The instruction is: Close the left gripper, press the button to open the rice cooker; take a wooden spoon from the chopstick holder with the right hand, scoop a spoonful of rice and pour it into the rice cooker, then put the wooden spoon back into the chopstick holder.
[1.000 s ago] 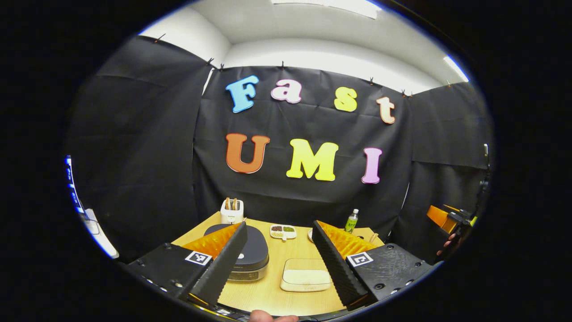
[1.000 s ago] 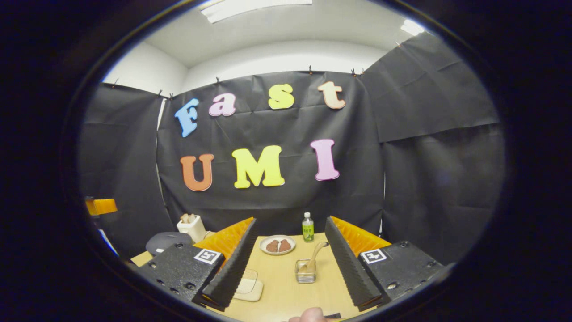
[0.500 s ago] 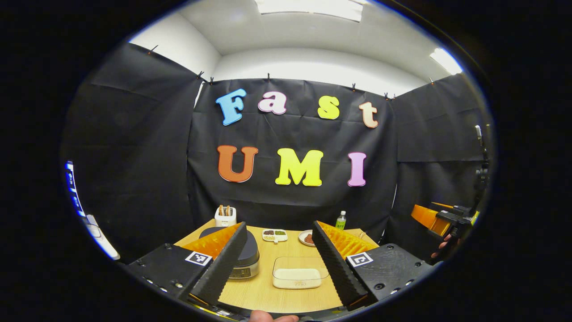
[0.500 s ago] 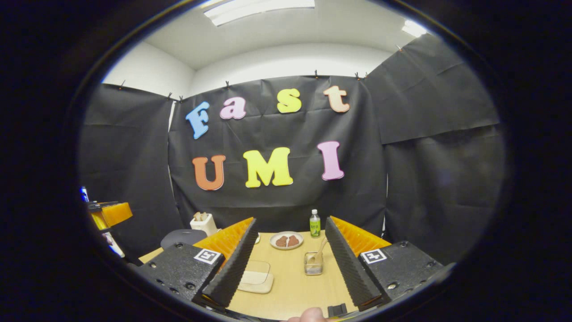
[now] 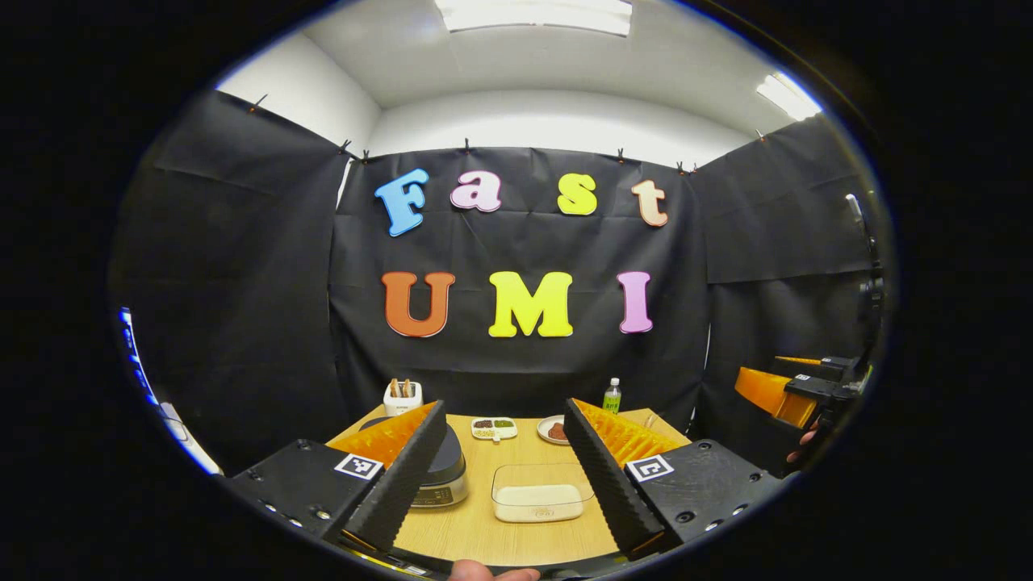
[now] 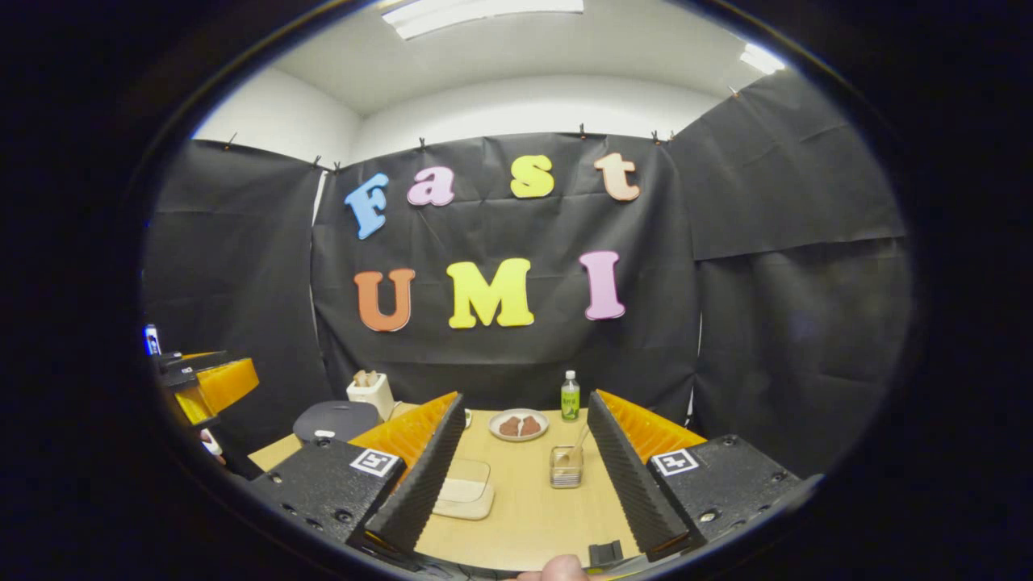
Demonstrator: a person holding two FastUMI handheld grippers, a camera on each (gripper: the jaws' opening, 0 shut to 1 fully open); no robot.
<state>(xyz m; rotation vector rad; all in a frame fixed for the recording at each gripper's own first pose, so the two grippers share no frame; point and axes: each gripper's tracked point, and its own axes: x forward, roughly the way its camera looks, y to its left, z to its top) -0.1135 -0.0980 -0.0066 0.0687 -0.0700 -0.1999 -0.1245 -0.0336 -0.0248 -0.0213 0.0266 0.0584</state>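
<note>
In the left gripper view, the white chopstick holder stands at the far left corner of the wooden table, with wooden handles poking out of its top. Just in front of it sits the rice cooker, its dark lid down, partly hidden behind the near finger of the left gripper. That gripper hangs above the near edge of the table with its fingers spread wide and nothing between them. In the gap between the fingers lies a clear rectangular container holding a pale layer of rice. Beyond it, toward the back wall, rest a small divided dish of dark and green grains, a round plate, and a green bottle. At the far right edge the other gripper appears, held by a hand. In the right gripper view, the chopstick holder and rice cooker sit at the left, well apart from the right gripper, whose fingers are also spread wide and empty. Between those fingers are the corner of the clear container, the round plate, a small glass jar with a spoon leaning in it, and the bottle.
</note>
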